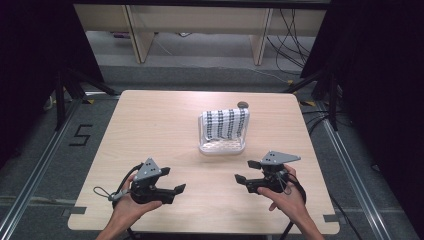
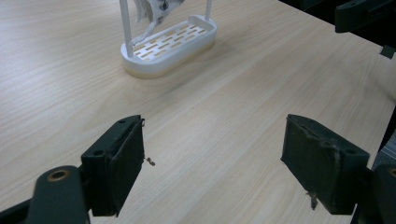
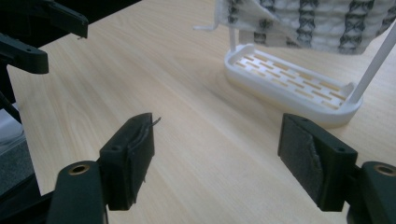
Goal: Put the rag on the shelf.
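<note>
- Two grippers sit low over the near part of the table [image 1: 150, 120], the left gripper [image 1: 170, 181] toward the near left and the right gripper [image 1: 246, 171] toward the near right, each held in a hand.
- Left gripper: jaws stand wide apart with bare wood between them; nothing is gripped.
- Right gripper: jaws likewise stand wide apart over bare wood, holding nothing.
- The white rack [image 1: 222, 146] stands beyond both grippers, near the middle of the table and a little to the right, well apart from either set of fingers.
- A black-and-white patterned cloth [image 1: 227, 123] hangs over the rack's top bar, above its slotted base.
- In the left gripper view the rack [image 2: 168, 46] lies ahead and left of centre; in the right gripper view it [image 3: 289, 86] lies ahead and to the right, with the cloth [image 3: 317, 23] draped above.
- A small dark round thing [image 1: 243, 104] sits just behind the rack.
- Open wood lies between the two grippers and on up to the rack; the left half of the table is bare too.
- The rack stands well in from every table edge; both hands are close to the near edge.
</note>
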`<state>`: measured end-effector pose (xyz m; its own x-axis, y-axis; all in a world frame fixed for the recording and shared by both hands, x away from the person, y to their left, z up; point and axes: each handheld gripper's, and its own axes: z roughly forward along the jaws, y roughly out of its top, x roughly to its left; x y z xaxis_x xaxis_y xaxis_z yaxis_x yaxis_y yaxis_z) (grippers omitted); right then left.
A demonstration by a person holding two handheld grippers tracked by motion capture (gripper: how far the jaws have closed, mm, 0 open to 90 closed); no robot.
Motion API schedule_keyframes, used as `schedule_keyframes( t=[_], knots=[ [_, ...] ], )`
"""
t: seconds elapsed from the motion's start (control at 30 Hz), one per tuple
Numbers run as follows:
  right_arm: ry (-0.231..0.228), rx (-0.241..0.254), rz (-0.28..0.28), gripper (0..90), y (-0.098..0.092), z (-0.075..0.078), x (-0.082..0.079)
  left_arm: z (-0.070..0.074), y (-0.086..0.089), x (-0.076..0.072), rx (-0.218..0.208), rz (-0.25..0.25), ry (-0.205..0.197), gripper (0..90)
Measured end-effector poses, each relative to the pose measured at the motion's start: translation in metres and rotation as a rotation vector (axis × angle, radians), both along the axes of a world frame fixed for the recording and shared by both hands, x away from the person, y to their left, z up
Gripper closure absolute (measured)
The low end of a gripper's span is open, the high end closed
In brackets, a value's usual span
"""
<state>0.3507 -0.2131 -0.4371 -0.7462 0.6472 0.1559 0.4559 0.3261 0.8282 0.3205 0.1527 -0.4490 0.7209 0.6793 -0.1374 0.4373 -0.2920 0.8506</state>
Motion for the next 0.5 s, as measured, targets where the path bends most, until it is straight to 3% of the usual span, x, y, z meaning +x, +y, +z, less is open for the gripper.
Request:
schedule_keyframes(
  t=[0.07, 0.1, 0.13, 0.2, 0.27, 0.5],
  knots=[
    [0.029, -0.017, -0.014, 25.2, 0.0, -0.002, -0.004, -0.002, 0.002, -0.003, 0.012, 0.001, 0.002, 19.9],
    [0.018, -0.012, -0.009, 24.9, 0.0, -0.004, -0.003, -0.003, 0.004, -0.005, 0.018, 0.009, 0.0, 19.9],
    [0.038, -0.023, -0.035, 23.3, 0.001, -0.004, -0.006, -0.004, 0.004, -0.007, 0.018, 0.013, 0.0, 19.9],
    [0.017, -0.03, -0.03, 22.3, 0.0, -0.008, -0.005, -0.006, 0.007, -0.009, 0.014, 0.012, -0.001, 19.8],
    [0.038, -0.027, -0.029, 22.2, 0.001, -0.01, -0.008, -0.008, 0.008, -0.011, 0.026, 0.01, -0.003, 19.8],
    [0.028, -0.074, -0.022, 22.0, 0.003, -0.019, -0.016, -0.019, 0.006, -0.015, 0.045, 0.005, -0.001, 19.6]
  ],
)
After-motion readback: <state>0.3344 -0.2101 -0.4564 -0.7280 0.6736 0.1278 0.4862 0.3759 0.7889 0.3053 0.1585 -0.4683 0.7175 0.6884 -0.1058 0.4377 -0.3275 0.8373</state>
